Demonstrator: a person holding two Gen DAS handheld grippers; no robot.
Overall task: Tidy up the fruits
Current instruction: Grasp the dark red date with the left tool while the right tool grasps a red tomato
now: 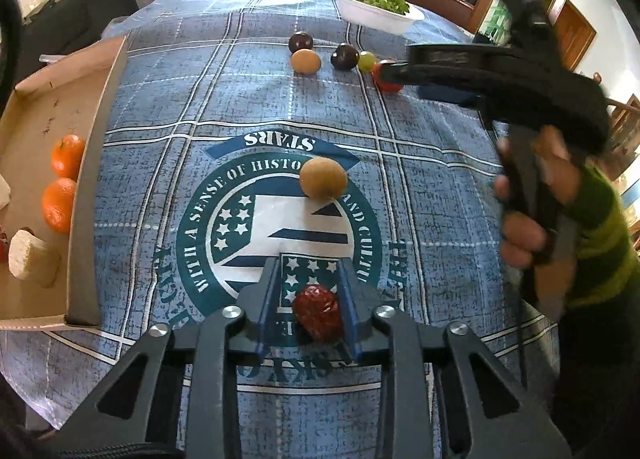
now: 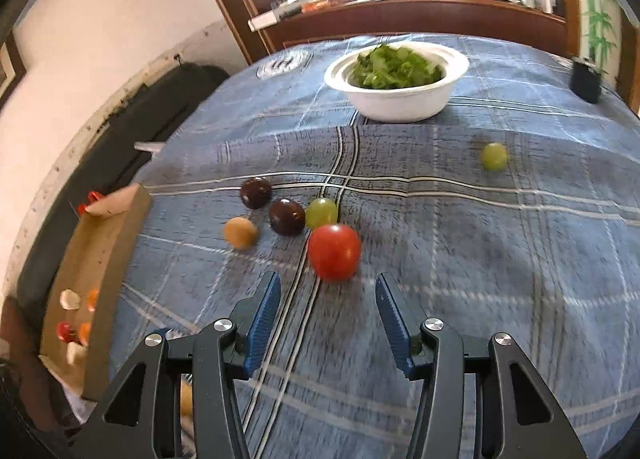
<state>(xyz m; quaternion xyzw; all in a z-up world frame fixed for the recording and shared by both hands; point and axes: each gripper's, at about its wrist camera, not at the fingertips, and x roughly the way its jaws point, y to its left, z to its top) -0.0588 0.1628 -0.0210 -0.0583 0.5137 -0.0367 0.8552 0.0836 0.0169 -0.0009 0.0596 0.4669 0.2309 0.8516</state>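
My left gripper (image 1: 310, 279) is shut on a wrinkled red date (image 1: 319, 313), held above the blue cloth. A brown kiwi (image 1: 323, 179) lies just ahead of it. The cardboard tray (image 1: 86, 187) at the left holds two oranges (image 1: 64, 179) and pale pieces. My right gripper (image 2: 328, 291) is open and empty, just short of a red tomato (image 2: 334, 251). Beyond the tomato lie a green grape (image 2: 321, 212), two dark plums (image 2: 286, 216) and a tan fruit (image 2: 240, 233). The right gripper also shows in the left wrist view (image 1: 396, 73), by the tomato (image 1: 390, 85).
A white bowl of greens (image 2: 400, 99) stands at the back of the table. Another green grape (image 2: 494, 156) lies alone to the right. A small dark object (image 2: 586, 79) sits near the far right edge. A dark sofa (image 2: 120, 139) runs along the table's left side.
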